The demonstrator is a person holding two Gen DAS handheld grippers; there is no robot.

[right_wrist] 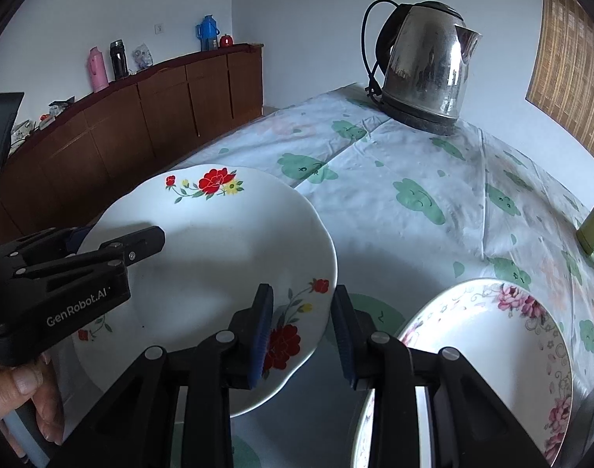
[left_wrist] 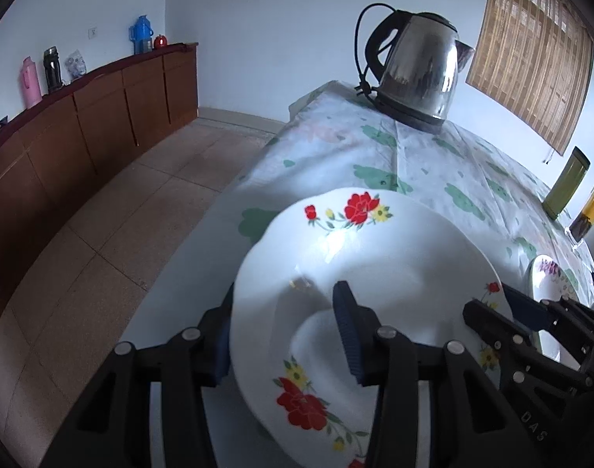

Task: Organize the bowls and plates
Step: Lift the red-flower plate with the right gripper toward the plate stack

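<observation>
Pale white walls (left_wrist: 258, 19) meet a beige tiled floor (left_wrist: 121, 214), where a long brown wooden sideboard (left_wrist: 82, 124) carrying a pink thermos (left_wrist: 30, 82) and a blue one (left_wrist: 141, 34) runs along the left wall, and a bamboo blind (left_wrist: 531, 50) hangs at the right.

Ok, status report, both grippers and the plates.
Left hand-held gripper and right hand-held gripper both clamped on red-flower plate, opposite rims. Pink-flower plate alongside on table. Kettle far, clear.

Two close, down-tilted wrist views, both sharing the red-flowered plate (left_wrist: 375, 257) and kettle (right_wrist: 425, 66).
</observation>
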